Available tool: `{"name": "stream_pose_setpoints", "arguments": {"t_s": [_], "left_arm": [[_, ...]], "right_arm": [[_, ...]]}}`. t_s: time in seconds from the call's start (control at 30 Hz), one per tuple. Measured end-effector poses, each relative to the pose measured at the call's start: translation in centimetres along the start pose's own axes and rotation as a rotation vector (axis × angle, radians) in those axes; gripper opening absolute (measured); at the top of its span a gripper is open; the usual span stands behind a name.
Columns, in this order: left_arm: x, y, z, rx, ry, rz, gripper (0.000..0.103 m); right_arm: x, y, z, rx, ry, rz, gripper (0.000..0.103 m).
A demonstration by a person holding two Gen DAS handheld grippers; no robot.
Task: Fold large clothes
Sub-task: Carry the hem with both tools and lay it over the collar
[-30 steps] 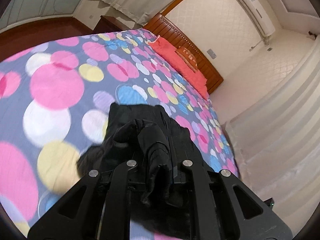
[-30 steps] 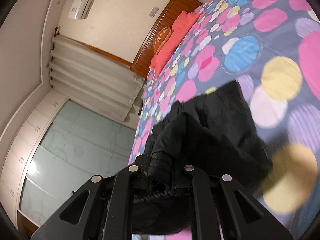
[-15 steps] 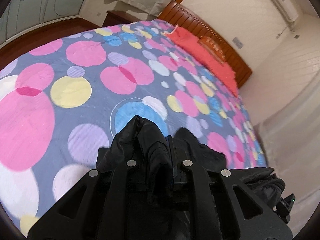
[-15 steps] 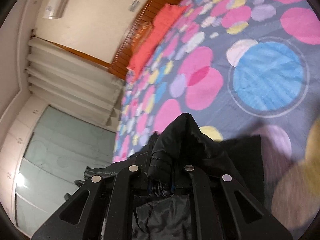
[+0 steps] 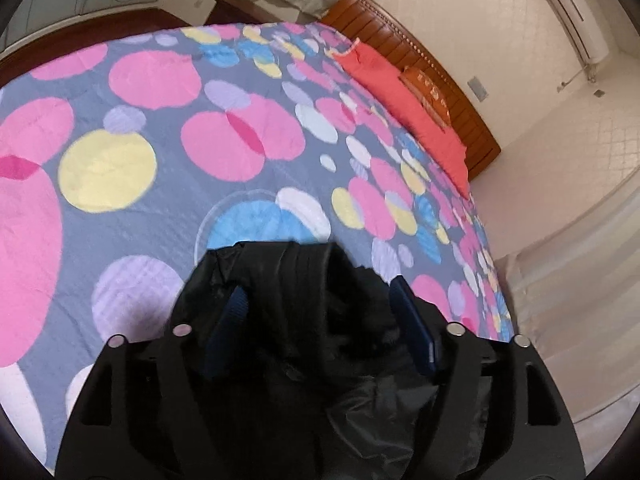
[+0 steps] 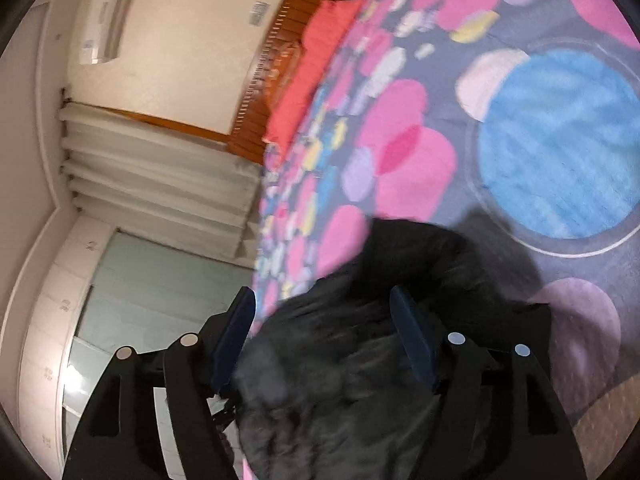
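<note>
A black padded garment (image 5: 304, 300) lies bunched on the bed's spotted quilt (image 5: 160, 152). My left gripper (image 5: 318, 292) hovers over its near edge, jaws opening, blue pads wide apart with the cloth lying loose between them. In the right wrist view the same black garment (image 6: 412, 264) sits between the spread pads of my right gripper (image 6: 322, 300), whose jaws are also opening. Neither pair of pads presses on the fabric. The garment's lower part is hidden under both gripper bodies.
The quilt (image 6: 540, 128) covers a wide bed with red pillows (image 5: 408, 108) against a wooden headboard (image 5: 432, 64). Curtains (image 6: 152, 176) hang beside the bed, and an air conditioner (image 6: 104, 12) is on the wall. Dark wooden floor (image 5: 80, 36) borders the far side.
Both grippers moved forward over the bed carrying the black garment, lowered, then opened; the cloth dropped out of both grips and now lies loose on the quilt.
</note>
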State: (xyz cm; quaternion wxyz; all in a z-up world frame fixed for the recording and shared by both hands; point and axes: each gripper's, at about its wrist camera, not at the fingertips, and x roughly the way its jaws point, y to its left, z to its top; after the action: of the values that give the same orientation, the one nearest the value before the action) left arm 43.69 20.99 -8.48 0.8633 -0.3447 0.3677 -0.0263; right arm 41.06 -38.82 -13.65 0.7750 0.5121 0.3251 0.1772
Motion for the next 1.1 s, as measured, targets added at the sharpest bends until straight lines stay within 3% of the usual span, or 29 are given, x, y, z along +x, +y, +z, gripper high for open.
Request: {"name": "stream_pose_setpoints", "arguments": {"t_s": [0.07,0.13,0.3,0.43,0.57,0.7,0.83,1.1], "left_arm": [[-1.6,-0.3,0.2,0.0,-0.052,-0.007,0.077],[-3.0,-1.1,-0.1,0.04,-0.09,-0.002,0.077],[-3.5,-4.6,-5.2,0.3,-0.064,0.053,0.077],[-0.6,-6.9,-8.9,0.503,-0.041,0.157,0.077],[1.9,-6.9,-8.0,0.487,-0.06,0.217,0.077],[5.1,-6.4,-7.8,0.511,-0.021,0.326,0.077],[7.4,-5.6,-8.0,0.505,0.015,0.362,0.083],[10.1,-5.4,-8.5,0.53,0.014,0.417,0.087]], "right_arm": [[-0.3,1.1,-0.5,-0.05,-0.004,-0.029,0.069],[-0.4,3.0,-1.8,-0.169,-0.023,-0.135,0.069],[3.1,6.2,-6.2,-0.429,-0.004,-0.363,0.068],[6.9,7.4,-8.3,-0.588,0.011,-0.505,0.064],[9.4,8.3,-8.8,-0.746,-0.019,-0.606,0.064],[12.6,7.4,-9.1,-0.817,0.032,-0.71,0.064],[14.4,5.8,-9.0,-0.801,0.085,-0.754,0.064],[15.9,4.5,-8.9,-0.787,0.071,-0.781,0.066]]}}
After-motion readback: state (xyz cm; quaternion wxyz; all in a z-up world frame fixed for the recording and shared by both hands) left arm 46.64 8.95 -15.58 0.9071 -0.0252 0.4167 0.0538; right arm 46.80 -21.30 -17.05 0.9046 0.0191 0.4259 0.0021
